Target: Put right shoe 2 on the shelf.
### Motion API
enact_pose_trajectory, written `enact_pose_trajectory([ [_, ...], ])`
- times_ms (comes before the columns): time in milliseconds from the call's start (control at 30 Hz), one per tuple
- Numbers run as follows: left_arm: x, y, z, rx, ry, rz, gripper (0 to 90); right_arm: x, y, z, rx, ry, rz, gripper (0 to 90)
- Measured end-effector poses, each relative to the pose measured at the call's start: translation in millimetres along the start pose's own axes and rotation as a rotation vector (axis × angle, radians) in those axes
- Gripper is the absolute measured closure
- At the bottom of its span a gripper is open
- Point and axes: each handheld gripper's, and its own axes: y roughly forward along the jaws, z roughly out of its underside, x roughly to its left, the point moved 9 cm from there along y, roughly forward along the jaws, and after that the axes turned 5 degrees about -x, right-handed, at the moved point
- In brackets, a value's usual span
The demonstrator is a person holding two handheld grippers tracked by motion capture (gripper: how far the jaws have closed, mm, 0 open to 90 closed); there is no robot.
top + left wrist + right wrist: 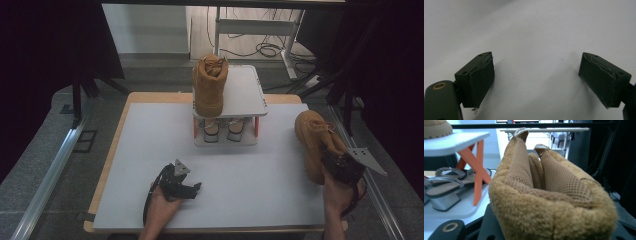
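A dim workroom with cables on the floor beyond, and a pale grey table filling the middle of the high view; at its far edge, upper centre of the frame, a small white two-tier shoe rack on orange legs carries one tan suede boot on the left of its top shelf and a pair of grey-strapped sandals below. At the right edge of the frame your right gripper has the second tan boot clenched by its padded collar, jaws pressed into the heel end, toe pointing away toward the rack; the right gripper view looks straight down its mesh lining. Your left gripper rests low and left of centre on the bare tabletop, jaws spread wide with nothing between them. The step in hand appears to be carrying this boot to join its mate; the next move likely calls for lifting it clear of the shelf's rim and steering it up and left to the free right half of the top shelf, sole flat, beside the first boot without nudging it.
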Motion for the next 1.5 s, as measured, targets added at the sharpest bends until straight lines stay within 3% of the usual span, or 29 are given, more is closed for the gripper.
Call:
enact_pose_trajectory([
  [400,-0.1,0.2,-0.2,-0.002,-0.004,-0.001,13.1,24.7,9.3,-31.3,-0.053,-0.003,-0.044,55.7],
  [800,0.1,0.1,-0.2,-0.001,0.0,0.0,13.1,52.0,21.4,-64.3,-0.093,-0.042,-0.09,55.7],
  [1300,0.1,0.2,-0.3,-0.003,-0.001,0.0,13.2,65.1,34.4,-94.3,-0.109,-0.063,-0.116,55.6],
  [1500,0.3,0.2,-0.2,-0.002,0.0,-0.001,13.2,76.3,38.9,-105.7,-0.12,-0.067,-0.138,55.6],
])
